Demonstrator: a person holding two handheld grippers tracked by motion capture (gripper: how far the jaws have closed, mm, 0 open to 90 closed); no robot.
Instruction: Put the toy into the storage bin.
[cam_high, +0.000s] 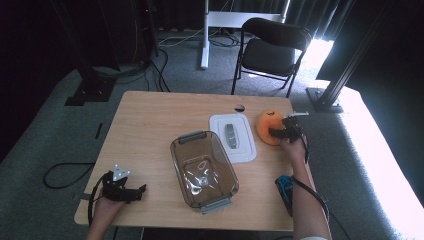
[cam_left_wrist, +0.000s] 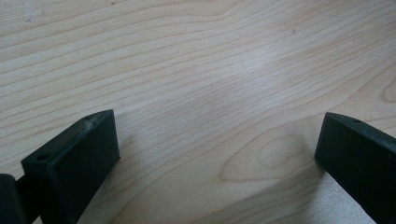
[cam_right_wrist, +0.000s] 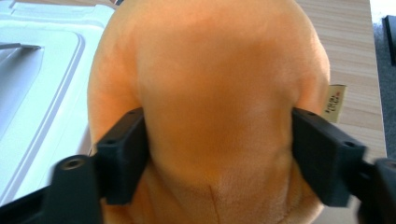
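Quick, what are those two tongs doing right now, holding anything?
Left tongs: open, nothing between them, just bare table.
Right tongs: closed on the orange plush toy, pads pressing into both its sides.

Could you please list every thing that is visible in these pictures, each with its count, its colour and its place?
plush toy: one, orange, on the table's right side, between the right gripper's jaws
container: one, clear brownish with grey handles, lidless, at the table's middle
lid: one, white with a grey centre latch, flat between the container and the plush toy
blue object: one, near the right front edge; too small to identify
table: one, light wood
chair: one, black, behind the table
left gripper: one, black, open over bare wood at the front left corner
right gripper: one, black, jaws pressing the plush toy's sides
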